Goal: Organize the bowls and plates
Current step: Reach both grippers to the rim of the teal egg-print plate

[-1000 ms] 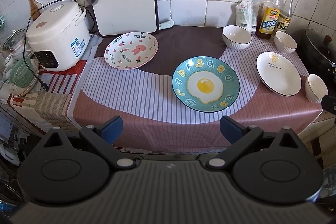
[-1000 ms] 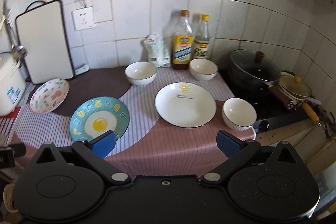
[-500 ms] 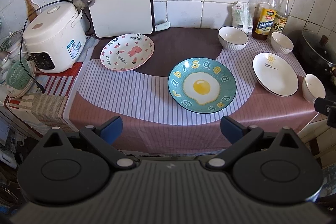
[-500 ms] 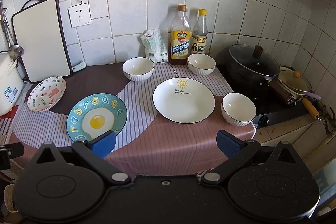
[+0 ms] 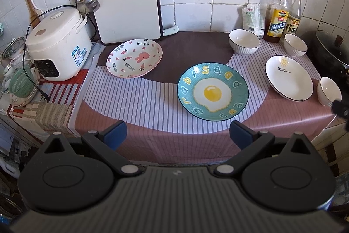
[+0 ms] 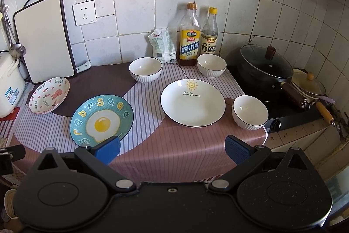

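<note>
Both cameras have drawn back and risen slightly over the last second; no dish has shifted. Left gripper [image 5: 177,131] and right gripper [image 6: 172,145] hang wide apart and empty before the counter's edge. On the striped cloth [image 5: 135,102] lie a pink rabbit plate [image 5: 134,57], a teal fried-egg plate [image 5: 212,91] and a white sun plate [image 6: 193,102], well apart. Three white bowls [image 6: 145,69] [image 6: 211,64] [image 6: 250,111] stand separately on the right side. Stacking has apparently not begun.
</note>
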### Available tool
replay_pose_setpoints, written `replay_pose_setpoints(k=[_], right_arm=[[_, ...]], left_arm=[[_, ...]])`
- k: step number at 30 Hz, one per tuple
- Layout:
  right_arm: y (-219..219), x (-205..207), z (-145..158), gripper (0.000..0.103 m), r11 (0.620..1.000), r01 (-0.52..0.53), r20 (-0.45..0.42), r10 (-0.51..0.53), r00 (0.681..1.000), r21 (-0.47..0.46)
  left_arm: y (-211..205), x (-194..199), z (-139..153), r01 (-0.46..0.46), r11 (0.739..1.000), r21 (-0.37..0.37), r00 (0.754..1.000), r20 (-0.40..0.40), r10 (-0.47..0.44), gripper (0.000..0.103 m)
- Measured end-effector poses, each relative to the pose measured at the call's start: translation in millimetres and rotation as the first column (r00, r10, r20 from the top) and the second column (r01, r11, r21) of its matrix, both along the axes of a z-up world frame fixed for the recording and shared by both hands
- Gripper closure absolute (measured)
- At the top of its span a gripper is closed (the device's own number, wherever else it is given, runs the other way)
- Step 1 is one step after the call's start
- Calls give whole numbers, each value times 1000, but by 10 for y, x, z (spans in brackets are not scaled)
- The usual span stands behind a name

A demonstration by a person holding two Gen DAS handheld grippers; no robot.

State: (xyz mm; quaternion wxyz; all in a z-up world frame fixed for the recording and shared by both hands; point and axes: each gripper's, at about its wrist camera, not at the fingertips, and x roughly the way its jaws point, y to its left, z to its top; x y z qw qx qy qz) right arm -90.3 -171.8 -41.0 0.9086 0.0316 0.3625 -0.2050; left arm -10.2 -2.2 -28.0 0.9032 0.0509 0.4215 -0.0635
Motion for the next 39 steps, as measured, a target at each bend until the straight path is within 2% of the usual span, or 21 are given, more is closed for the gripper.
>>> replay_pose_setpoints(k=[5,8,10,11,12,17,21,23,24,27,32,35,38,39], right_arm=[[203,-49,143,0,989,-52,109,67,992,-139],[235,-7,102,0,982,-120,189,146,971,-142],[241,33,-11,0,973,-196,231,220,948,-121],[241,70,-74,0,967,-233,240,251,938,-102],[234,123,-140,0,963,-258,242,268,932,-74],[168,507,-518,1,938,-344,199,329,923,47],[56,807,-899,10,911,-392,178,368,913,130],[-63,977,-1112,16,897,-385,170,353,920,218],[-129,1054,-1224,18,890,-372,165,338,926,265],[-276,1268,-1544,25,882,-336,135,309,942,330],[-487,1528,-1984,53,851,-234,55,236,970,471],[-499,1577,-2112,57,845,-212,33,225,974,490],[-545,1599,-2197,59,818,-206,35,223,974,537],[-570,1608,-2220,60,812,-208,40,222,974,546]], left_arm=[[68,174,73,6,1000,3,998,61,-6,1],[168,349,103,13,997,-79,998,58,-8,1],[273,503,80,40,982,-184,999,13,-38,1],[310,580,46,47,975,-217,999,-7,-49,1],[328,644,10,41,975,-220,999,-10,-45,2],[348,946,-280,33,981,-191,999,4,-33,4],[302,1239,-631,4,990,-144,1000,-27,-8,15],[281,1389,-835,23,989,-149,998,-62,-32,16],[259,1452,-935,34,989,-145,997,-69,-44,22],[189,1603,-1231,57,990,-132,994,-80,-68,26],[51,1755,-1680,114,988,-107,989,-84,-124,26],[18,1833,-1862,137,984,-112,981,-121,-150,30],[27,1922,-1972,134,981,-137,976,-154,-155,34],[31,1948,-1997,132,981,-145,974,-163,-155,40]])
